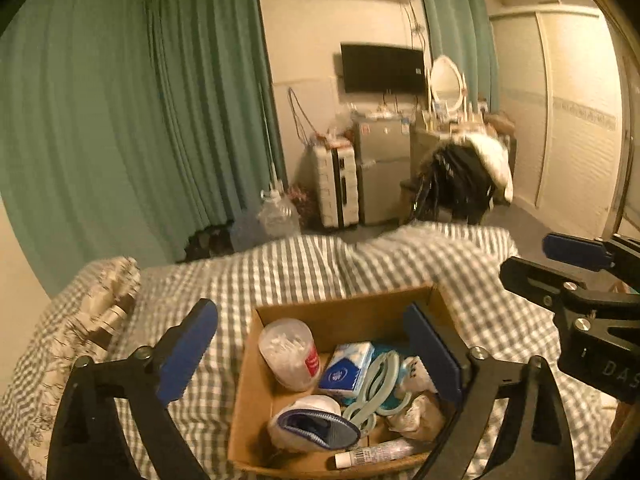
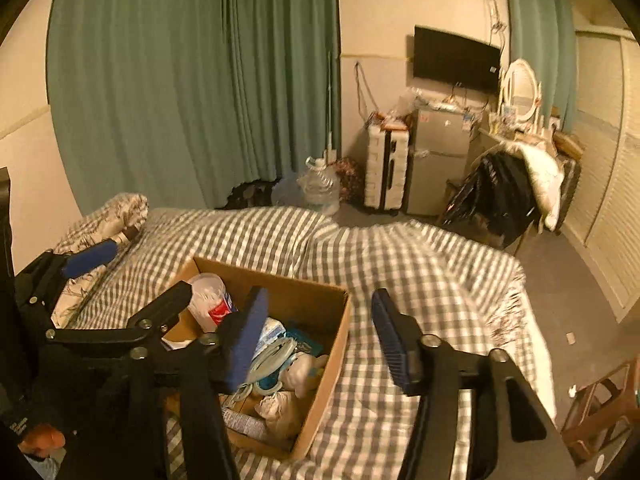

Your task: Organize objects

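Observation:
An open cardboard box [image 1: 348, 312] [image 2: 320, 296] sits on a grey checked bed. It holds a clear tub of cotton swabs [image 1: 289, 353] [image 2: 210, 296], a blue tissue pack [image 1: 347, 368], pale green scissors [image 1: 378, 384] [image 2: 272, 356], a white and blue pouch [image 1: 314, 424], a tube [image 1: 376, 453] and crumpled bags [image 1: 416, 416]. My left gripper [image 1: 316, 356] is open above the box, empty. My right gripper [image 2: 320, 340] is open above the box's right wall, empty; it also shows at the right in the left wrist view [image 1: 560, 272].
A patterned pillow [image 1: 96, 312] [image 2: 108, 216] lies at the left of the bed [image 1: 320, 264] [image 2: 420, 272]. Beyond the bed are green curtains, a water jug [image 2: 320, 184], a suitcase [image 2: 386, 168], a small fridge [image 2: 438, 160] and a chair with clothes [image 2: 508, 192]. A wooden stool [image 2: 600, 408] stands at the right.

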A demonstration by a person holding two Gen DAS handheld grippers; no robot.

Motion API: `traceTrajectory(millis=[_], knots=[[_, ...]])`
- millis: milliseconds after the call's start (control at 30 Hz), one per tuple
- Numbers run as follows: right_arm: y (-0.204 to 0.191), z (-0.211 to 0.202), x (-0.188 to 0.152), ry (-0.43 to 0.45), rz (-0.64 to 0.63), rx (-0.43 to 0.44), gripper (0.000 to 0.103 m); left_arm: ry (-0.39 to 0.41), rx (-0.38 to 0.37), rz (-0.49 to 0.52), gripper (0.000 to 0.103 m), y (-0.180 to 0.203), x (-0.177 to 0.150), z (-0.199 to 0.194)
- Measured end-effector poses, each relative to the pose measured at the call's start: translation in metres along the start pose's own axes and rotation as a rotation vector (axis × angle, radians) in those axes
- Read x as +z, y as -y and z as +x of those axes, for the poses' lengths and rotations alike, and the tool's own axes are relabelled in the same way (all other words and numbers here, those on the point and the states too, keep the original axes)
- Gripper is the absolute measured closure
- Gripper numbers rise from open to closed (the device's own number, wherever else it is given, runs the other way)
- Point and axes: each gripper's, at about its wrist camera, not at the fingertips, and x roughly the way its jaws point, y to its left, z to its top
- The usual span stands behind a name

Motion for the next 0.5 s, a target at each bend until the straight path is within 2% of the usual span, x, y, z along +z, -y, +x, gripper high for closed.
traceTrajectory(millis=[100, 333, 500], knots=[[-0.003, -0.036, 0.008, 0.044, -0.006, -0.032, 0.035, 0.041, 0.005, -0.012, 0.0, -0.004, 0.009, -0.031], [-0.015, -0.123, 0.018, 0.152, -0.017, -0.086, 0.013, 0.122, 0.004, -0.032, 0.0, -0.022, 0.016, -0.098], [-0.025, -0.17, 0.013, 0.199, -0.018, -0.113, 0.007, 0.183, 0.018, -0.061, 0.0, -0.038, 0.012, -0.146]])
